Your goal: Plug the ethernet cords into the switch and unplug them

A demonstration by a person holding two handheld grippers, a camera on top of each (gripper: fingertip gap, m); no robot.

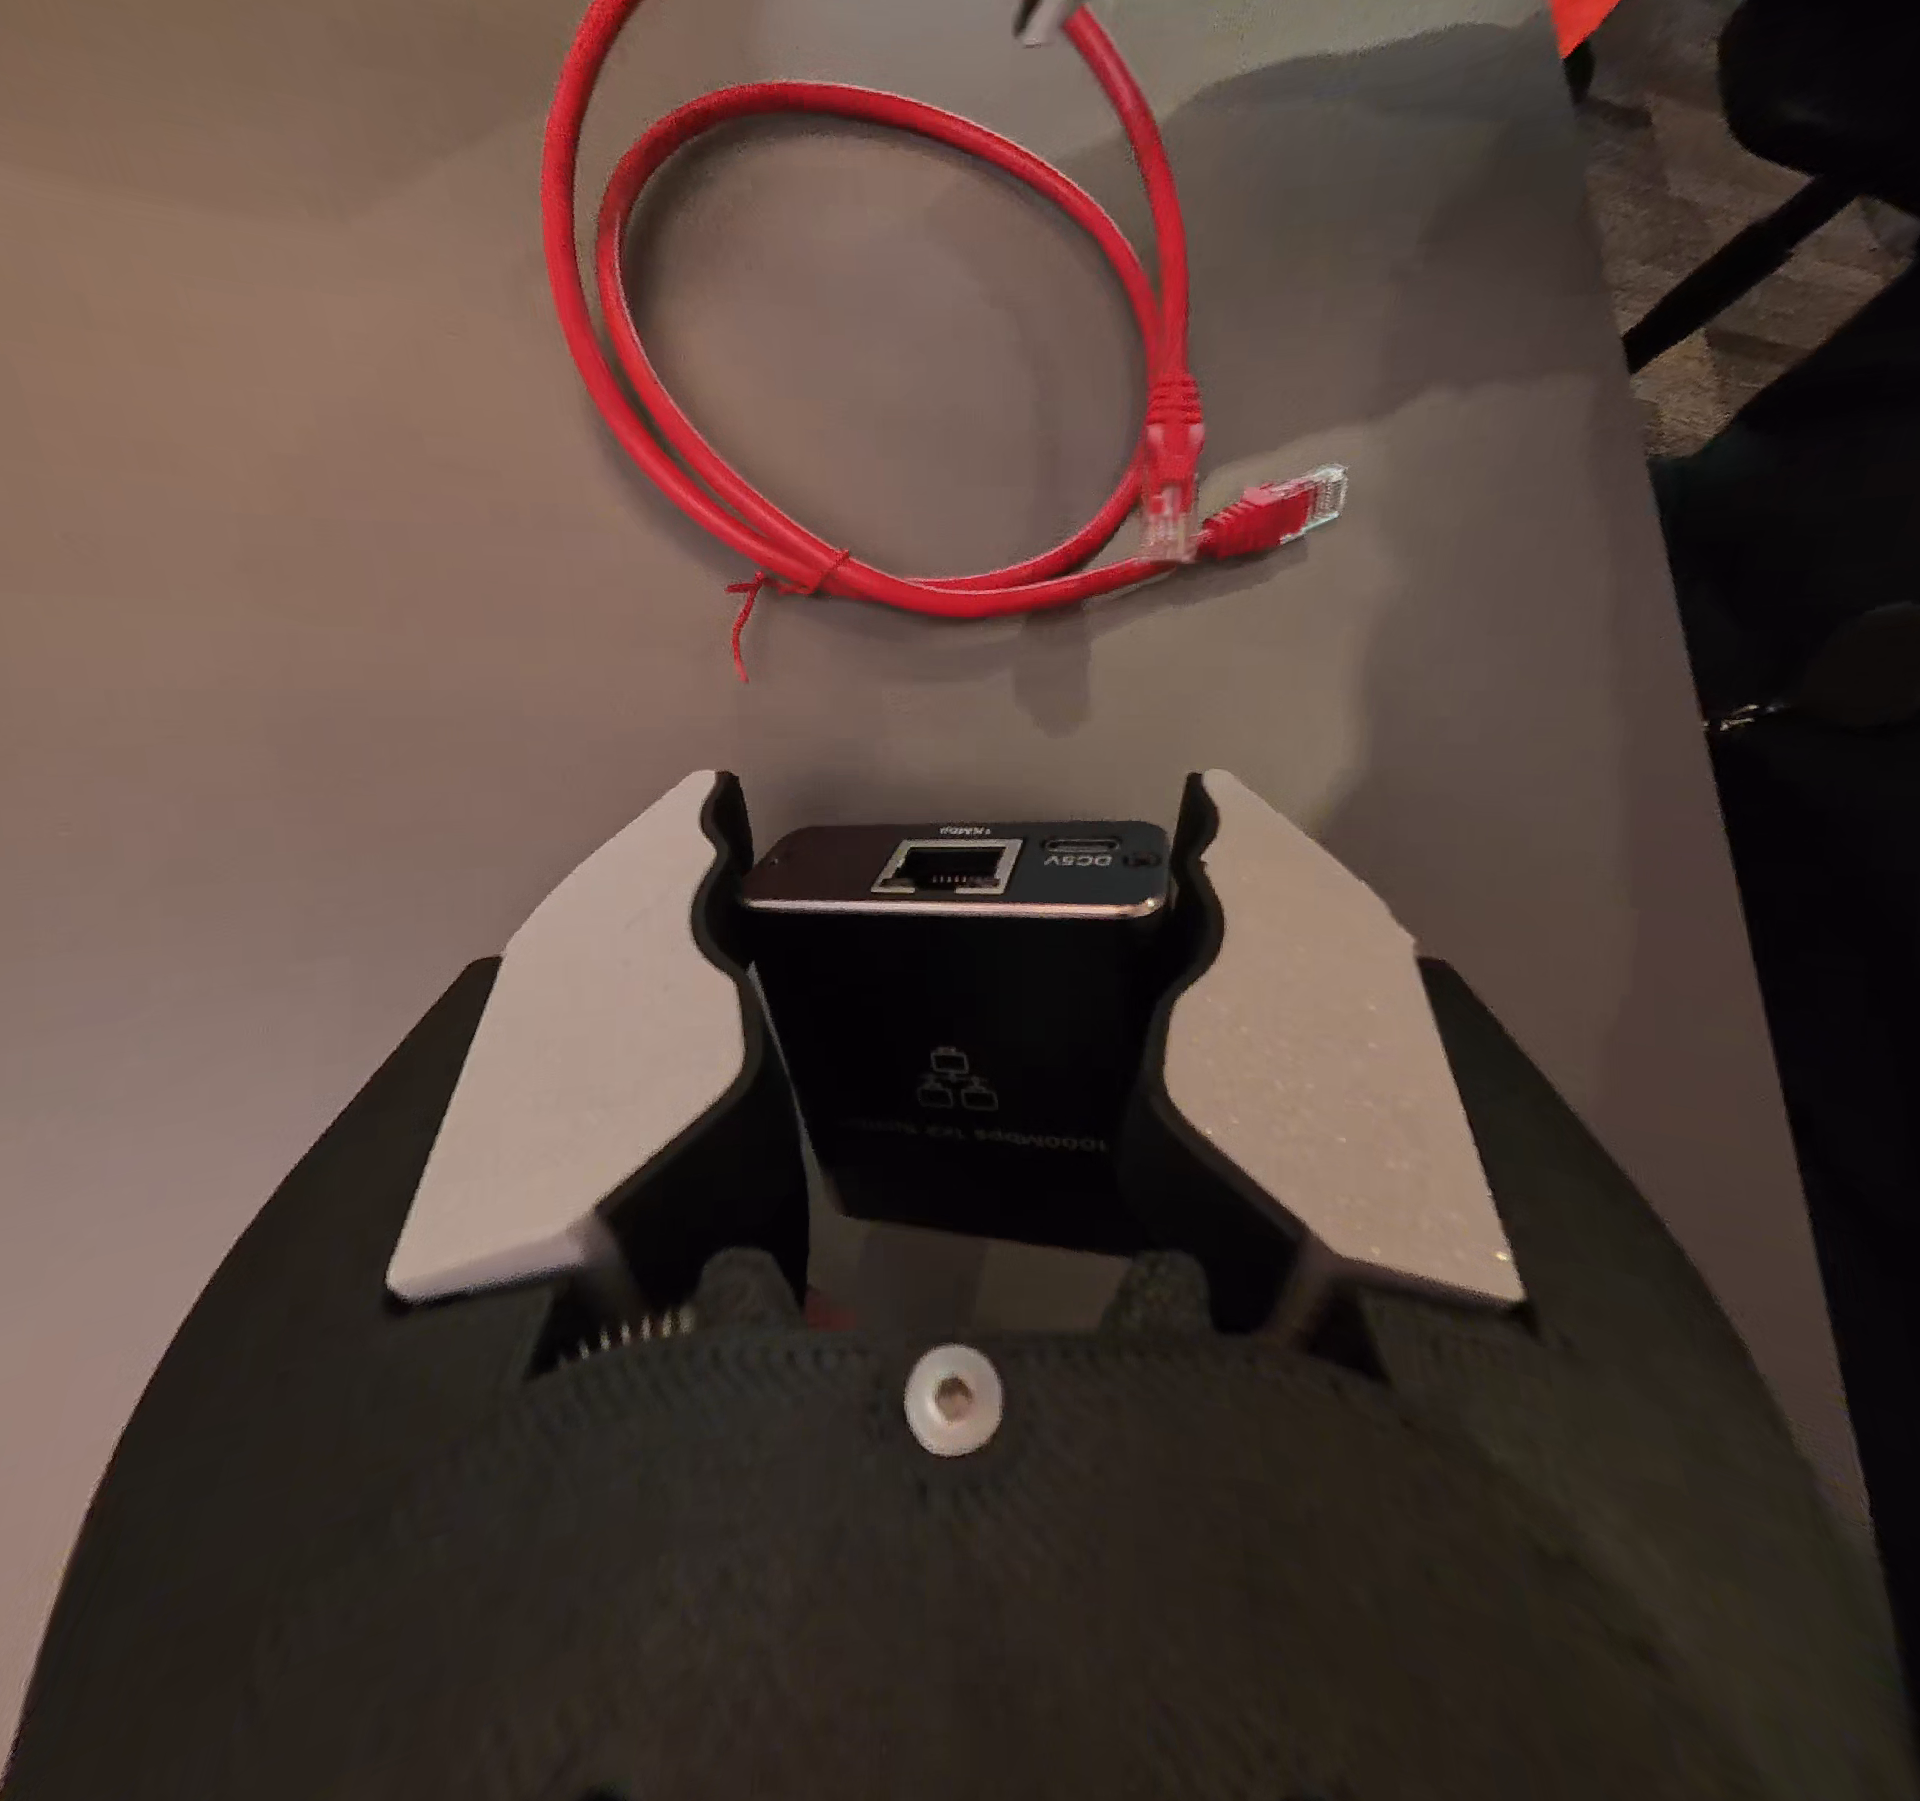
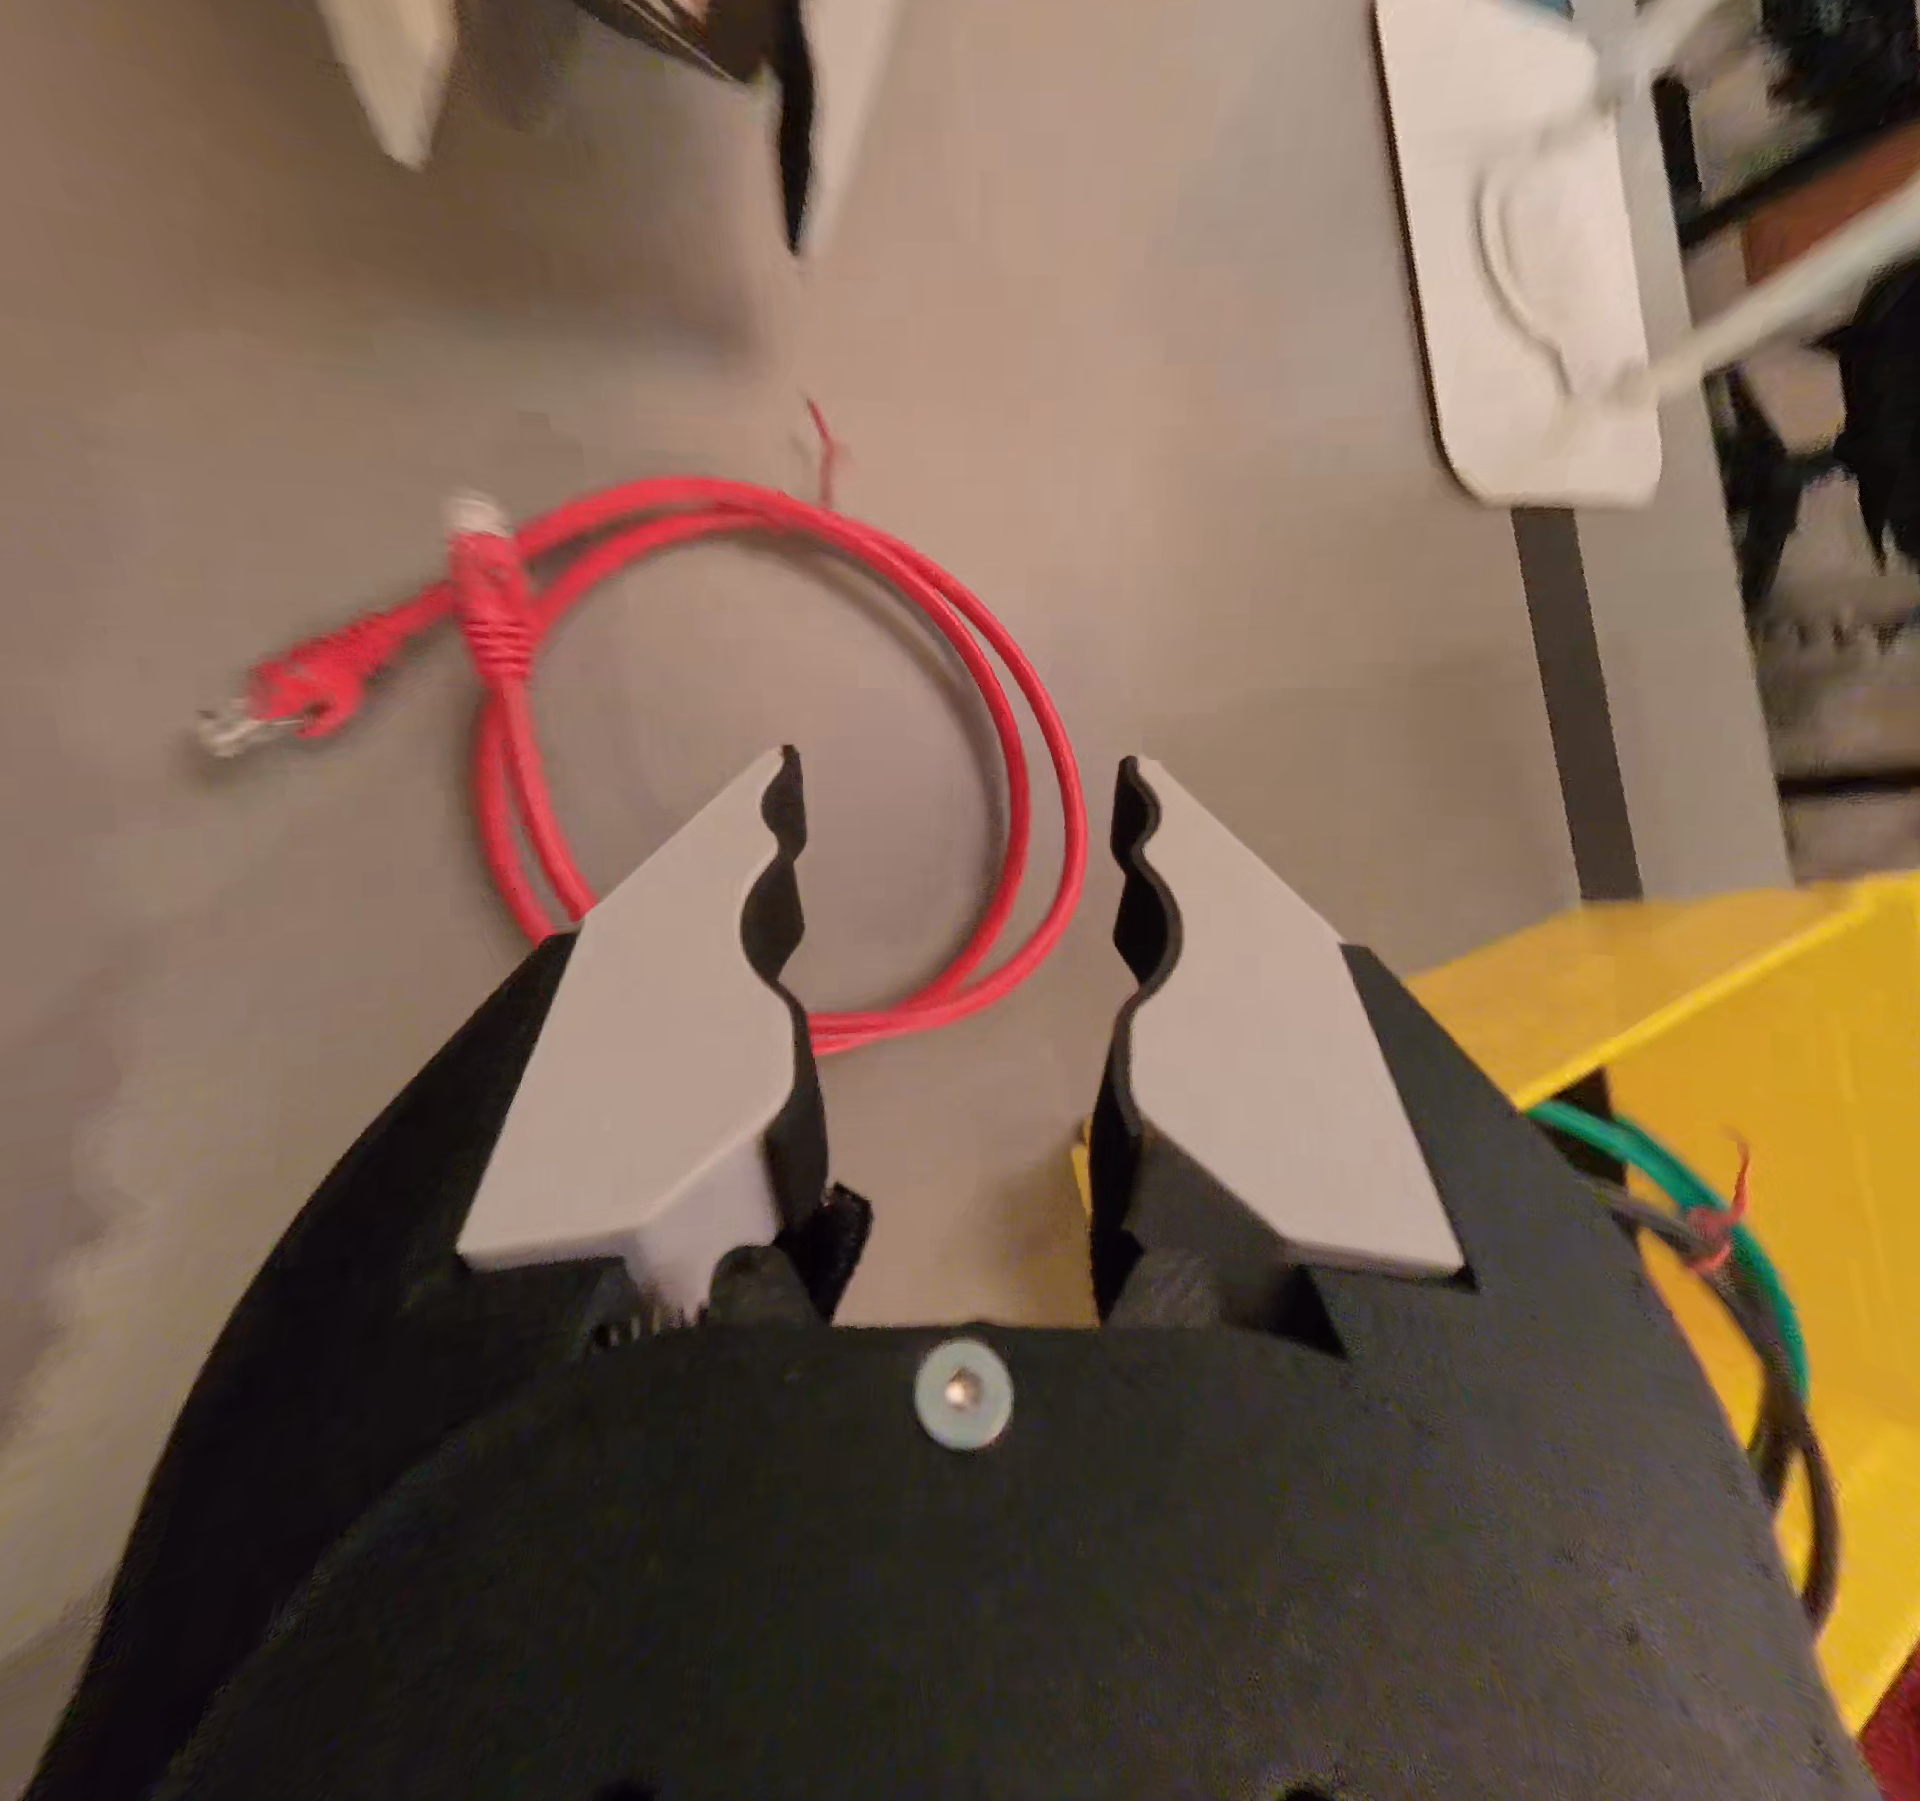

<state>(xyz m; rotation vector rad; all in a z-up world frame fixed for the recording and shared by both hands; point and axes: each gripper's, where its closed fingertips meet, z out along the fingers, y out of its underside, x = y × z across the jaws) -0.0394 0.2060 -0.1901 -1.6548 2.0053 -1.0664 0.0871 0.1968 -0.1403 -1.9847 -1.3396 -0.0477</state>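
A matt, smooth grey surface is seen on the desk, with soft shadows and no glare. The ethernet cord is sheathed in smooth red plastic with a slight sheen, and its plugs are moulded in clear, glossy plastic. The switch is shown as a dark matt body with a brushed, metallic-looking end face that catches light along its edge. The left gripper is faced with matt grey plastic plates, faintly grainy, over rough, layered black plastic; a dull metal screw is set in. The same finish is shown on the right gripper. A glossy yellow plastic bin is seen alongside.
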